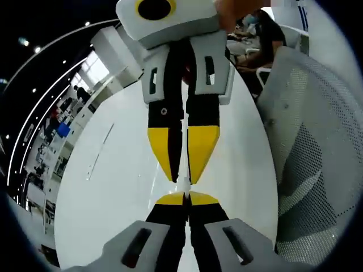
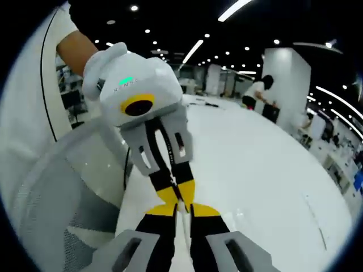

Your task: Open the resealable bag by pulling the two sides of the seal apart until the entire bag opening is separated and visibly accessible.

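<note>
Both tools, left tool and right tool, were closed tip to tip on the bag's thin seal edge above the white bench; uneven pulling (my guess) could slip it free.

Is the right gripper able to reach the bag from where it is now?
Probably yes. The right gripper meets the left gripper tip to tip, and a thin pale edge, likely the bag, sits between their shut fingers. Nothing stands in the way.

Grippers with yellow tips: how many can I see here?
2: the left gripper rises from the left gripper view's bottom, and the right gripper reaches down from its top, tips nearly meeting.
</note>
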Demonstrator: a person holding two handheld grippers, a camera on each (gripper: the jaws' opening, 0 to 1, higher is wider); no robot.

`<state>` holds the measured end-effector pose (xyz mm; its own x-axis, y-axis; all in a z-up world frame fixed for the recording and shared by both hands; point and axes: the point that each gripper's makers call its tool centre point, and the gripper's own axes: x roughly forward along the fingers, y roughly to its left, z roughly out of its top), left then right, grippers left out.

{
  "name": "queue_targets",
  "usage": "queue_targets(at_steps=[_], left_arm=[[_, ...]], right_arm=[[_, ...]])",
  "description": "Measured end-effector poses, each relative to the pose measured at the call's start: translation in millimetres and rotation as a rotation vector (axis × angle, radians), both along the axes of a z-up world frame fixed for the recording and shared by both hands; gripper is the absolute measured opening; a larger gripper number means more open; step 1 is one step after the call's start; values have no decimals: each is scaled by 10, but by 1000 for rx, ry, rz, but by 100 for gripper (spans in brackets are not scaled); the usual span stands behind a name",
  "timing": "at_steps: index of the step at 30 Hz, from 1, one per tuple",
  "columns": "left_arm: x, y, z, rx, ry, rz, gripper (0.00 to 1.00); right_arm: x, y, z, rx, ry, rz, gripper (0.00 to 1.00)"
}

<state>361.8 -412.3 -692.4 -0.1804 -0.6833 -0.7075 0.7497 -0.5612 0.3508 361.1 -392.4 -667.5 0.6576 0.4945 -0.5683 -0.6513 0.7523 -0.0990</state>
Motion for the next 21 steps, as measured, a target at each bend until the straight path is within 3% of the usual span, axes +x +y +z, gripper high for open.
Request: queue_targets(at_steps=[11,15,21], left_arm=[[-65,-42,45,-21,61,13,0],[-73,-43,1,-3,67,25,0],[-71,-45,-60,19,83,34,0]], right_arm=[[-24,12,-42,-14,31,19,0],[-32,12,-99,-2,75,-4,0],[-57,-8,-184,-58,99,13,0]])
